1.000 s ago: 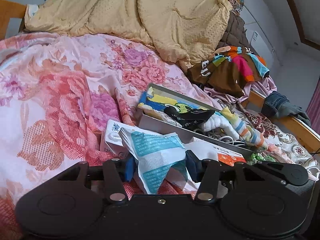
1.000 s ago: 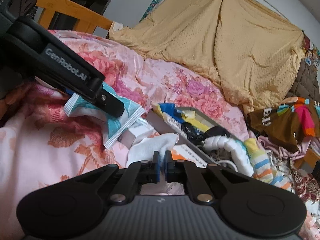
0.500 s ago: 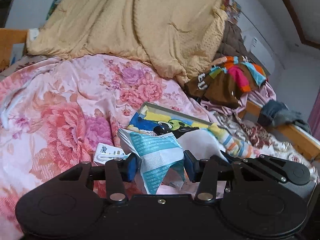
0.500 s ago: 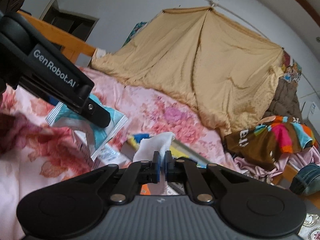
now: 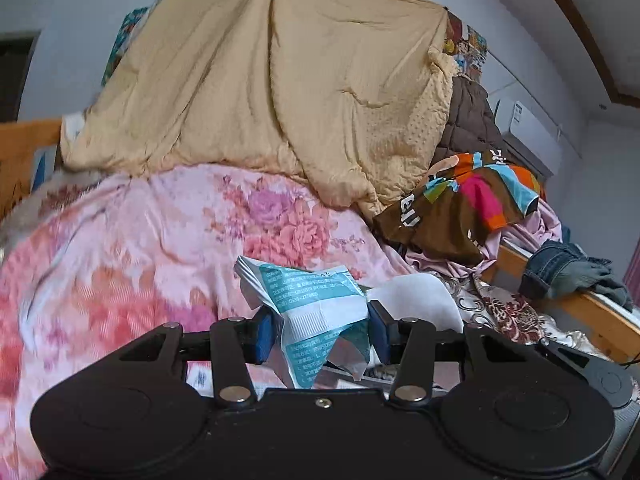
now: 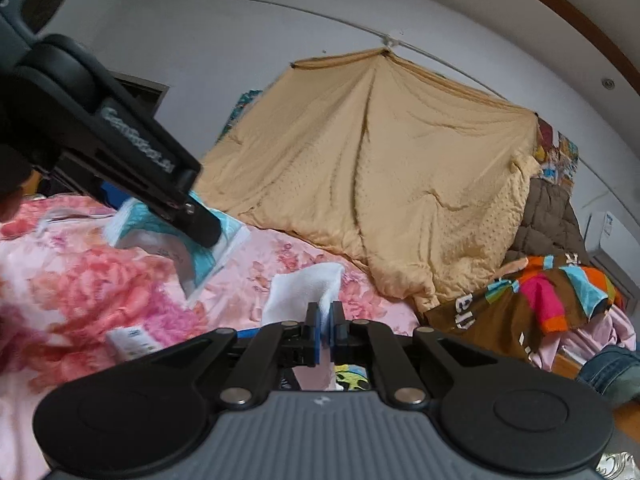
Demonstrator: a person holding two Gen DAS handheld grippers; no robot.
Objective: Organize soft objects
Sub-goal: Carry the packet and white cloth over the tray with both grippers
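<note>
My left gripper (image 5: 320,330) is shut on a crumpled teal-and-white soft packet (image 5: 316,304) and holds it up above the bed. The same packet (image 6: 184,244) and the left gripper show at the upper left of the right wrist view. My right gripper (image 6: 325,320) is shut on a white cloth (image 6: 304,292), also lifted off the bed. The white cloth (image 5: 416,296) shows just right of the packet in the left wrist view. A small white box (image 6: 130,342) lies on the pink floral bedspread (image 5: 160,240) below.
A tan quilt (image 5: 280,92) hangs at the back. A brown multicoloured garment (image 5: 460,208) and a brown quilted jacket (image 5: 472,120) lie at the right. Jeans (image 5: 568,268) hang over the wooden bed rail (image 5: 580,312). The tray with socks is mostly hidden under the grippers.
Both grippers have risen and tilted upward, carrying the packet and the white cloth; the tray of socks has dropped out of sight below them.
</note>
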